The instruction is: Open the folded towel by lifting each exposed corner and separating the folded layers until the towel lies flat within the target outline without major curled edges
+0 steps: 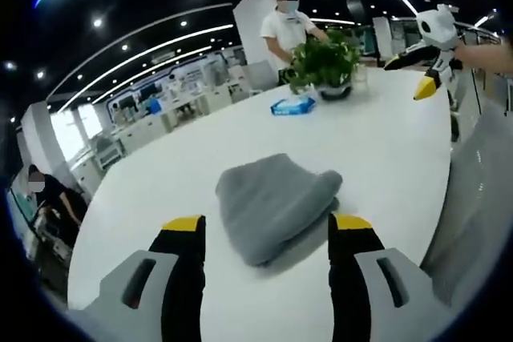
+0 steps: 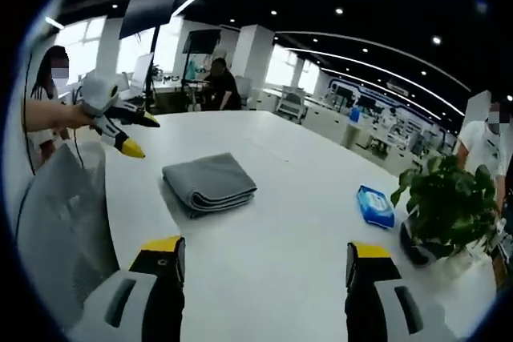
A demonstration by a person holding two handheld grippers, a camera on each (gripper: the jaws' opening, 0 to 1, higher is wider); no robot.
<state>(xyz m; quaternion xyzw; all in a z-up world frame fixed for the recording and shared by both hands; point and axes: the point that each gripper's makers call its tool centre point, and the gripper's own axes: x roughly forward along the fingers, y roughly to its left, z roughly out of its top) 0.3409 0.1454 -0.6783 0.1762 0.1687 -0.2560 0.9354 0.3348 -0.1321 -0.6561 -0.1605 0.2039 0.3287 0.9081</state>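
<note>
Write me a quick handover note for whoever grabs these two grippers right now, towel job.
Left gripper: open, empty, jaws either side of the near end of the folded grey towel, not gripping it.
Right gripper: open, empty, held back from the towel over the white table.
Towel: still fully folded, lying on the table; blue wipes pack and potted plant sit farther along.
Done: nothing yet.
Left: lift each corner, separate the layers, spread flat. No target outline is visible.
</note>
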